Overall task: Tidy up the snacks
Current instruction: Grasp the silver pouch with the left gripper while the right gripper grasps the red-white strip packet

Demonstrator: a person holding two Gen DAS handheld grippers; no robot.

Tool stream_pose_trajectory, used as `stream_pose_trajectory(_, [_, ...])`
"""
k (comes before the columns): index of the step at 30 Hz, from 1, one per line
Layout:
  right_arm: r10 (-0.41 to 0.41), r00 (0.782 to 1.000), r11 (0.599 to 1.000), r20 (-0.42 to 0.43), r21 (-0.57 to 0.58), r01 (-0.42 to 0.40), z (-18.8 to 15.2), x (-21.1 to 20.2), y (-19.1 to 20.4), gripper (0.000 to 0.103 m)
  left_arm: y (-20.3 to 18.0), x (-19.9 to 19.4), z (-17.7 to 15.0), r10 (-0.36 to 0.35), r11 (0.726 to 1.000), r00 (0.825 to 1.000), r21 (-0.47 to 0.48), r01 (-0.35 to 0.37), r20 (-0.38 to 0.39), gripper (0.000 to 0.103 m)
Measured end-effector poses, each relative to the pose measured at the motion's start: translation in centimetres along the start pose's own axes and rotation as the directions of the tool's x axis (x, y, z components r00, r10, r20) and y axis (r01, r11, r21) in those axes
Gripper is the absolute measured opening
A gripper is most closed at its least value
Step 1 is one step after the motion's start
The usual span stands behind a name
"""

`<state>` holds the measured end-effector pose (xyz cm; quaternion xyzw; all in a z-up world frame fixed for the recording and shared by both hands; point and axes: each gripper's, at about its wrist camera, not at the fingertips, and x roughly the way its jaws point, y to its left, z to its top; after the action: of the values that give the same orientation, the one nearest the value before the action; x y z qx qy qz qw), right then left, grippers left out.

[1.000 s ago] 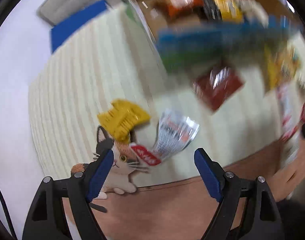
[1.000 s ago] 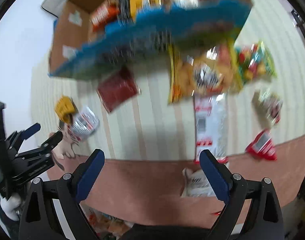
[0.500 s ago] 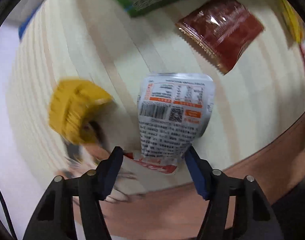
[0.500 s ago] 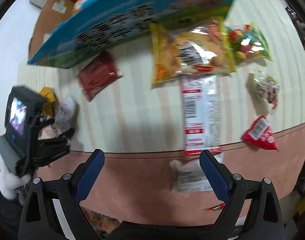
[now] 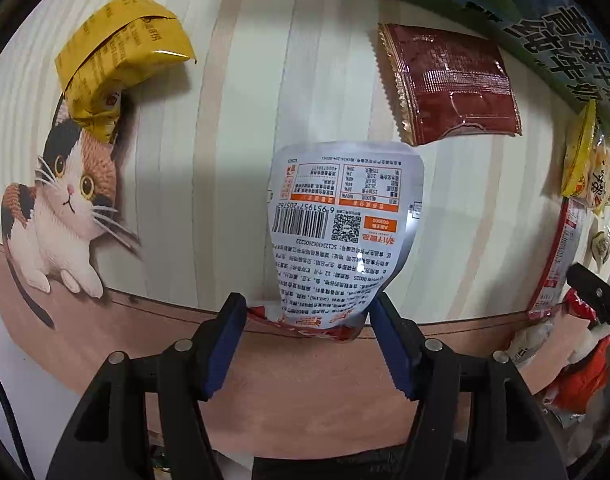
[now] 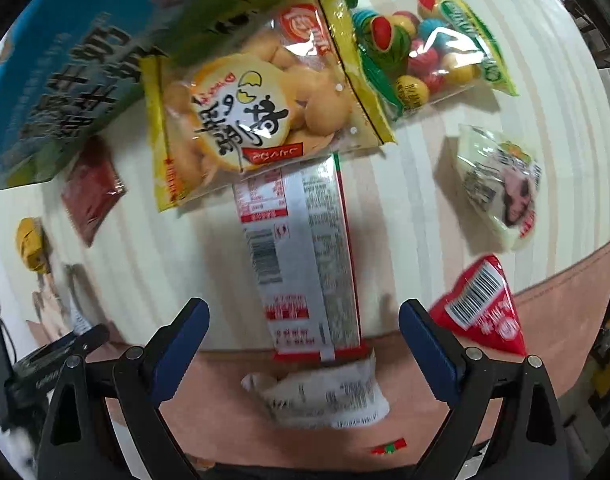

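Observation:
My left gripper (image 5: 307, 316) has its blue pads on either side of the near end of a silver snack pouch (image 5: 341, 224) with a barcode, lying on the striped mat; the jaws look closed onto its edge. A yellow packet (image 5: 117, 60) and a dark red sachet (image 5: 449, 84) lie beyond it. My right gripper (image 6: 305, 328) is open above the near end of a long red-and-white wrapper (image 6: 301, 264). A white crumpled packet (image 6: 325, 396) lies just under it.
A blue-green box (image 6: 73, 80) stands at the back. A yellow egg-biscuit bag (image 6: 257, 112), a candy-ball bag (image 6: 421, 52), a pale wrapped snack (image 6: 501, 188) and a red triangular packet (image 6: 485, 308) lie on the mat. A printed cat (image 5: 65, 204) marks the mat's left corner.
My left gripper dropped toward the silver pouch and its jaws narrowed onto its near end. My right gripper moved forward and down over the long wrapper.

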<state>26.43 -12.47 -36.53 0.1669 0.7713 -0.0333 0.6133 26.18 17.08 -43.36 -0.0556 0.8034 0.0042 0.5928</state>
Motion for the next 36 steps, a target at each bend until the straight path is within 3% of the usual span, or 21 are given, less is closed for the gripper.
stream_pose_trajectory(6, [-0.053, 0.998, 0.998, -0.018, -0.031, 0.052, 0.1, 2.6, 1.6, 0.091, -1.4, 0.8, -1.2, 0.025, 0.999, 1.0, 0.025, -0.026, 0.013, 0.064])
stream_pose_trajectory(14, [-0.156, 0.984, 0.982, 0.083, -0.095, 0.164, -1.3, 3.3, 3.6, 0.086, -2.7, -0.5, -1.7, 0.084, 0.995, 0.995, 0.055, -0.087, 0.059, 0.064])
stream_pose_trajectory(17, [-0.157, 0.982, 0.98, 0.108, -0.105, 0.169, -2.1, 3.1, 4.5, 0.067, -2.9, -0.2, -1.4, 0.082, 0.995, 0.996, 0.05, -0.084, 0.044, 0.064])
stream_pose_trajectory(18, [-0.16, 0.981, 0.979, 0.113, -0.105, 0.172, -2.4, 3.0, 4.8, 0.055, -2.9, -0.1, -1.0, 0.088, 0.995, 0.995, 0.051, -0.09, 0.038, 0.064])
stream_pose_trajectory(19, [-0.182, 0.977, 0.975, 0.114, -0.106, 0.195, -2.6, 2.8, 4.8, 0.054, -3.1, 0.0, -0.8, 0.094, 0.994, 0.995, 0.056, -0.096, 0.034, 0.064])
stream_pose_trajectory(22, [-0.172, 0.978, 0.976, 0.114, -0.117, 0.186, -2.9, 2.8, 4.7, 0.051, -3.7, 0.1, -0.9, 0.089, 0.993, 0.996, 0.074, -0.089, 0.014, 0.064])
stream_pose_trajectory(29, [-0.101, 0.991, 0.99, 0.086, -0.089, 0.108, -2.5, 0.3, 0.7, 0.048, -4.0, -2.3, -2.9, -0.001, 0.997, 1.0, 0.083, -0.001, 0.03, 0.064])
stream_pose_trajectory(33, [-0.105, 0.992, 0.99, 0.076, -0.088, 0.112, -2.1, -0.1, -0.6, 0.049, -2.9, -3.5, -3.0, -0.007, 0.999, 0.998, 0.04, 0.005, 0.06, 0.064])
stream_pose_trajectory(36, [-0.128, 0.99, 0.987, 0.056, -0.086, 0.133, -0.9, 1.1, 0.9, 0.056, -2.6, -3.4, -1.3, 0.032, 0.999, 0.996, 0.021, -0.033, 0.08, 0.064])
